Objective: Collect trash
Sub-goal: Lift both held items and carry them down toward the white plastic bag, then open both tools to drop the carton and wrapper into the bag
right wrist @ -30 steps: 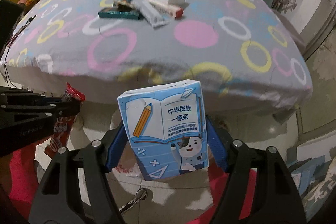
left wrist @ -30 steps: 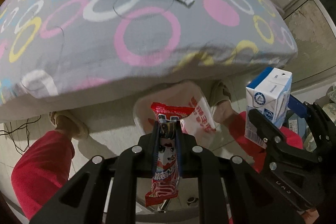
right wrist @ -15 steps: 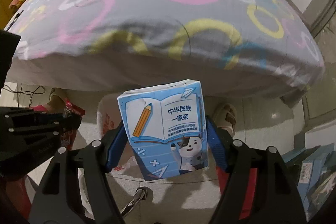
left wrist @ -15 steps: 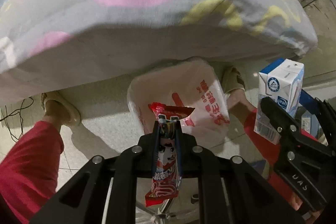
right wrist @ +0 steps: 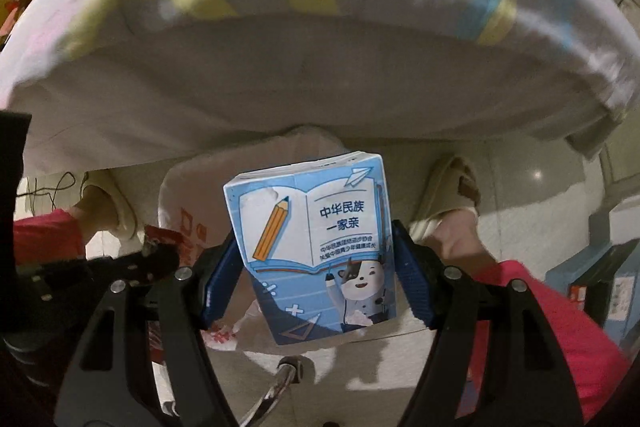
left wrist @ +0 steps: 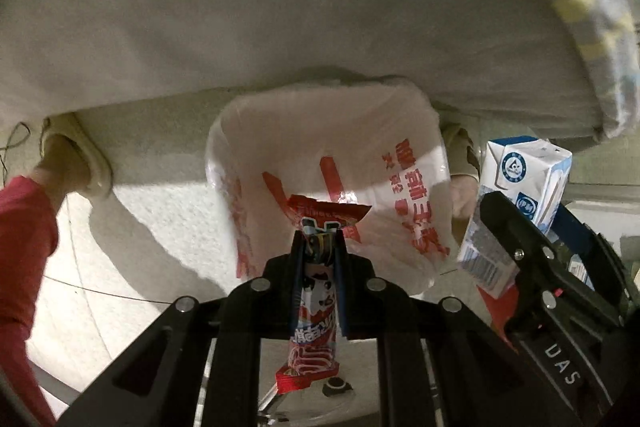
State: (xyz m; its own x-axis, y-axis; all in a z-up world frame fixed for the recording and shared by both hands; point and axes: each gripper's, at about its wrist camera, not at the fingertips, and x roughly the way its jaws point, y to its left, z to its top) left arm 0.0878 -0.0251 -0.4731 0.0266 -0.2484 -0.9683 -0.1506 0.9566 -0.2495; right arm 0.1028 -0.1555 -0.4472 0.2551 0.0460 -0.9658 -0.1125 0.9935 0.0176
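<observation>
Left gripper (left wrist: 319,247): fingers pinching a red snack wrapper (left wrist: 314,303) upright between them, above the open white plastic bag (left wrist: 332,163) on the floor. Right gripper (right wrist: 316,259): fingers clamped on both sides of a blue milk carton (right wrist: 316,247), beside the bag.

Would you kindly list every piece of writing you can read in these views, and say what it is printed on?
"中华民族 一家亲": front of the blue milk carton in the right claw.
"UAS": body of the right claw, seen from the left wrist.
Carton's smaller lines: too small to read.
Red print on the white plastic bag: sideways, unreadable.
Red snack wrapper in the left claw: unreadable.
</observation>
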